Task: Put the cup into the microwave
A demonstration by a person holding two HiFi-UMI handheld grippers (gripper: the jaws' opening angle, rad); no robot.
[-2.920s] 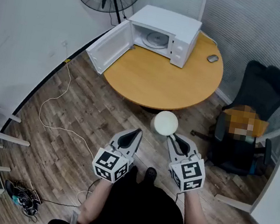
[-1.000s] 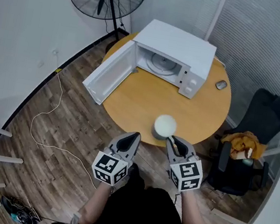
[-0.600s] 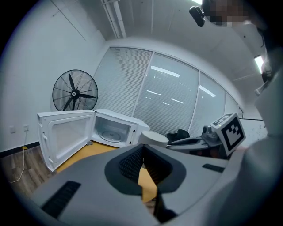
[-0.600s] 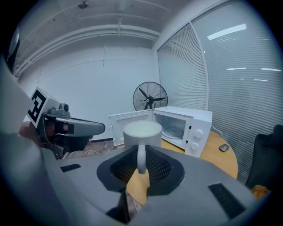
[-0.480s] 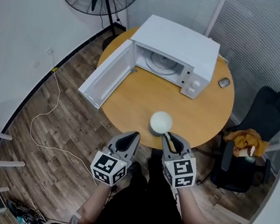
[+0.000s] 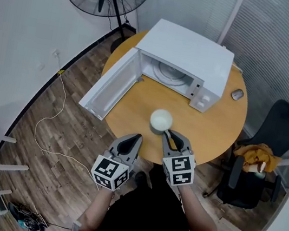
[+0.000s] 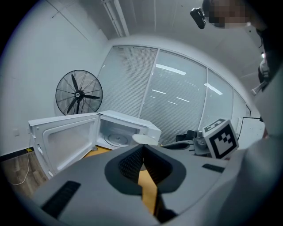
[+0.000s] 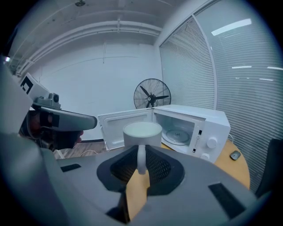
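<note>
Holding the cup only by its thin handle, the right tongs were closed on that handle with a narrow gap between the jaws. The cup body stood upright beyond the tips, above the near part of the round counter and not yet inside the microwave. The left tongs, at 9 o'clock of the right ones, had their jaws pressed together with nothing between them. Seen from above, the microwave stood at 12 o'clock from the cup. Its door was swung wide toward 10 o'clock, and the glass turntable lay bare in the cavity. In my judgement the first danger was the grip itself: with all the weight in front of the handle, the cup could swing or tip forward if the hand moved quickly or stopped hard. I could not tell if the cup had anything in it; if it did, such a tilt would spill it. The second danger was the low opening, where the rim could strike the top edge or the control panel at 1 o'clock. Finally, a cup set on the edge of the turntable could stand crooked and fall when released.
</note>
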